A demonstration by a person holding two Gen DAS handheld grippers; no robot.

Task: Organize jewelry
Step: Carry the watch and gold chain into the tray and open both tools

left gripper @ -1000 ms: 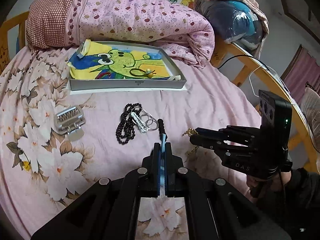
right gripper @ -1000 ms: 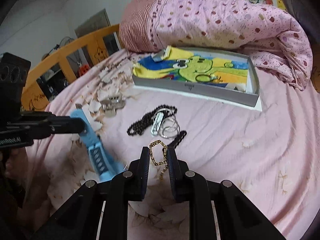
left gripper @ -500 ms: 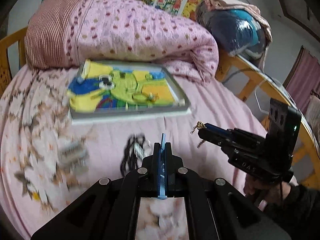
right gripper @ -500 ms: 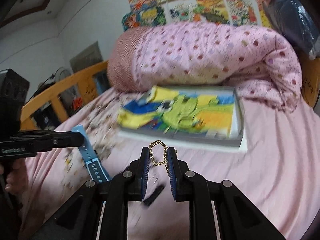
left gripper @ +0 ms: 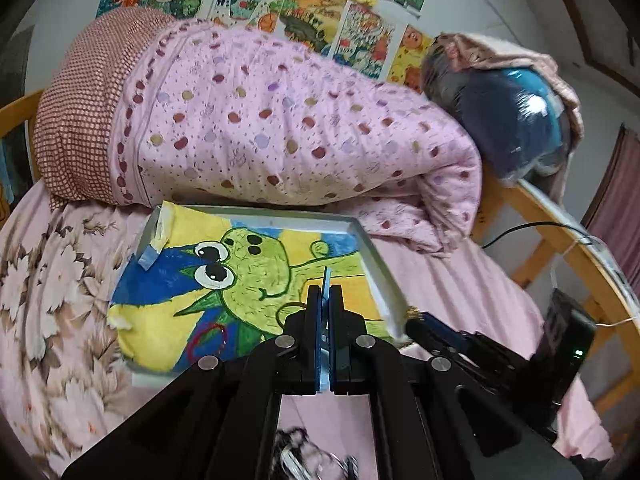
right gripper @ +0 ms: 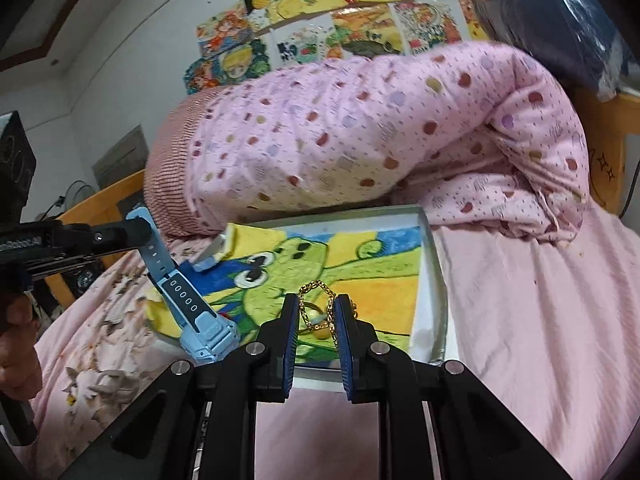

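My left gripper [left gripper: 325,293] is shut on the strap of a light blue watch [right gripper: 188,300], which hangs from it over the near left corner of the grey tray [left gripper: 372,256]. In its own view only the strap's thin edge [left gripper: 327,276] shows between the pads. My right gripper [right gripper: 317,308] is shut on a gold chain [right gripper: 318,285], whose loop stands up above the fingertips, over the tray's [right gripper: 434,264] near edge. The tray is lined with a frog picture. A dark loop with a bead [left gripper: 291,309] and a red ring [left gripper: 208,338] lie in it.
A rolled pink spotted quilt [left gripper: 280,128] and a checked pillow [left gripper: 76,112] lie right behind the tray. Black beads and silver rings [left gripper: 308,454] rest on the bed under my left gripper. The wooden bed rail [left gripper: 568,248] curves along the right. A person's hand [right gripper: 16,344] holds the left gripper.
Both grippers have moved forward from the pile of jewelry on the bed to the tray, carrying the watch and the gold chain. The beads and rings stayed behind.
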